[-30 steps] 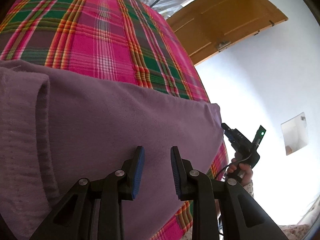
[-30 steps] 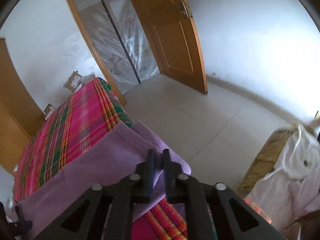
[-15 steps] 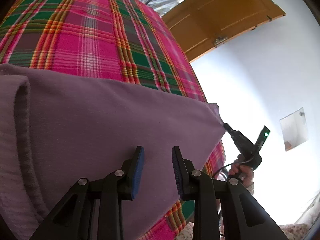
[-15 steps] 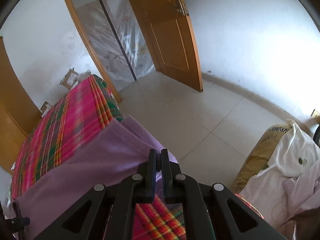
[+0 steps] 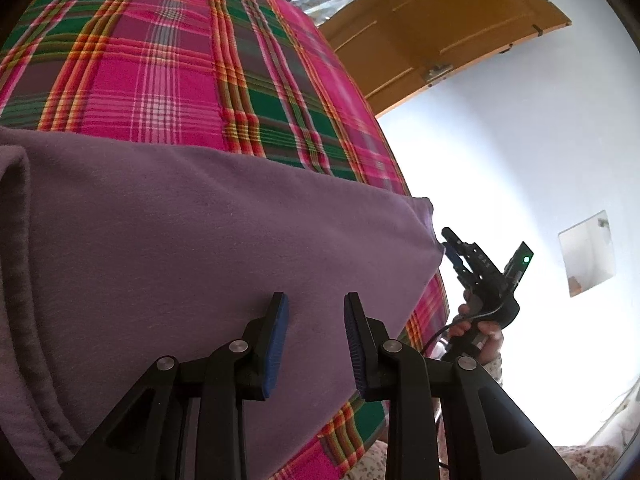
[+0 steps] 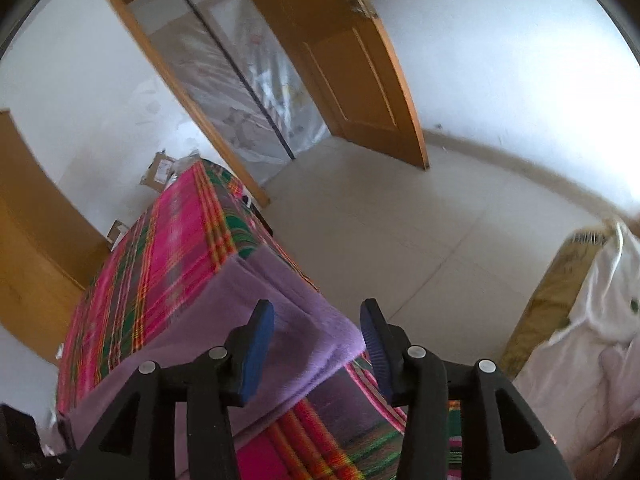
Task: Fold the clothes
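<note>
A purple garment (image 5: 200, 240) lies spread flat over the pink and green plaid cover (image 5: 160, 80). My left gripper (image 5: 315, 300) hovers just above its near part, open, with only flat cloth showing in the gap. In the right wrist view the garment's corner (image 6: 296, 312) rests at the edge of the plaid surface (image 6: 172, 248), hanging slightly over. My right gripper (image 6: 316, 312) is opening; its pads stand apart on either side of that corner without pressing it. From the left wrist view the right gripper (image 5: 447, 239) sits just beyond the corner, held by a hand (image 5: 480, 326).
A wooden door (image 6: 360, 72) stands open beside a doorway hung with plastic sheeting (image 6: 248, 80). Pale floor tiles (image 6: 400, 220) spread to the right of the plaid surface. White clothes (image 6: 592, 340) are heaped on a brown box at the right. Cardboard boxes (image 6: 160, 168) sit beyond the far end.
The right gripper's jaws, shut on the purple corner before, have parted and let it go; the corner now rests at the edge. The left gripper has kept its place and opening.
</note>
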Available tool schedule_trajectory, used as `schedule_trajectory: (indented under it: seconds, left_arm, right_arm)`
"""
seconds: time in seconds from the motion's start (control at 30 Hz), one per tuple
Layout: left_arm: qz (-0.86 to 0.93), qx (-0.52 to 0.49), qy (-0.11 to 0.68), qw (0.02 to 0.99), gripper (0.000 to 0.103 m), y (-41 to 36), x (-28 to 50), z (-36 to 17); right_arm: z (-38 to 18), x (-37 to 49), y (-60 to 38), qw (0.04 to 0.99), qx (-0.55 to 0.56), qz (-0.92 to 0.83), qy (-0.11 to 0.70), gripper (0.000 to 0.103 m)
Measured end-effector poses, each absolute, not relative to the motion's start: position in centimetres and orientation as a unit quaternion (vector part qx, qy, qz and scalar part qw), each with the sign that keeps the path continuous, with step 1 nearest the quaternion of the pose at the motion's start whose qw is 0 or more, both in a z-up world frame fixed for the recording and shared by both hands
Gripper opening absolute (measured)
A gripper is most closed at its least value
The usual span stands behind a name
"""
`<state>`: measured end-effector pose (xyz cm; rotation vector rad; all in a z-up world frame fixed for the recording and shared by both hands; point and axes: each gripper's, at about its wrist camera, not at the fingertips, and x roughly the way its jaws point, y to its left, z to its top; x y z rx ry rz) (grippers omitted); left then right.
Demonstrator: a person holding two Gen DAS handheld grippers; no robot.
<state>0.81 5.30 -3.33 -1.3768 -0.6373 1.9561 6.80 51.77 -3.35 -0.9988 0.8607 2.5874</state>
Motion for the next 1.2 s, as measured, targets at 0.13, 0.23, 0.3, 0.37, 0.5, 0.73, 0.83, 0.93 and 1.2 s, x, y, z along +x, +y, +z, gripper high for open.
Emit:
schedule_trajectory:
  seconds: [0.13,0.23,0.3,0.37,0.5,0.73,0.83,0.93,1.2]
  left_arm:
    - [0.746,-0.525,-0.245,0.328,0.029,4.6,1.3,-3.3]
    - [0.745,-0.526,-0.247,0.328,0.029,4.5,1.2,-3.5]
    - [0.745,-0.526,-0.246,0.328,0.029,4.5,1.1,-3.6]
    - [0.744,-0.526,-0.247,0.329,0.029,4.5,1.2,-3.8]
    - [0.742,-0.527,-0.251,0.330,0.030,4.2,1.2,-4.1]
    - [0.742,-0.530,-0.244,0.330,0.030,4.7,0.9,-4.1]
    - [0.740,-0.531,-0.239,0.336,0.030,5.5,0.6,-4.0]
    - [0.735,-0.535,-0.237,0.344,0.030,6.4,0.4,-4.1]
    - [0.714,-0.538,-0.218,0.391,0.030,11.6,-1.6,-3.5]
  right_arm:
    - [-4.0,6.5,52.2,0.109,-0.348,0.877,0.313,0.049]
    - [-4.1,6.2,52.5,0.101,-0.356,0.868,0.330,0.048]
    - [-4.2,6.1,52.6,0.098,-0.356,0.865,0.341,0.045]
    - [-4.2,6.2,52.4,0.095,-0.351,0.867,0.341,0.038]
    - [-3.4,5.9,51.1,0.093,-0.348,0.881,0.308,0.017]
    - [-1.3,6.5,49.7,0.082,-0.316,0.905,0.273,0.010]
    - [0.0,7.2,49.0,0.071,-0.292,0.919,0.257,0.010]
    - [1.2,7.3,48.2,0.059,-0.281,0.927,0.240,0.010]
    - [1.5,7.4,47.1,0.049,-0.285,0.928,0.233,0.011]
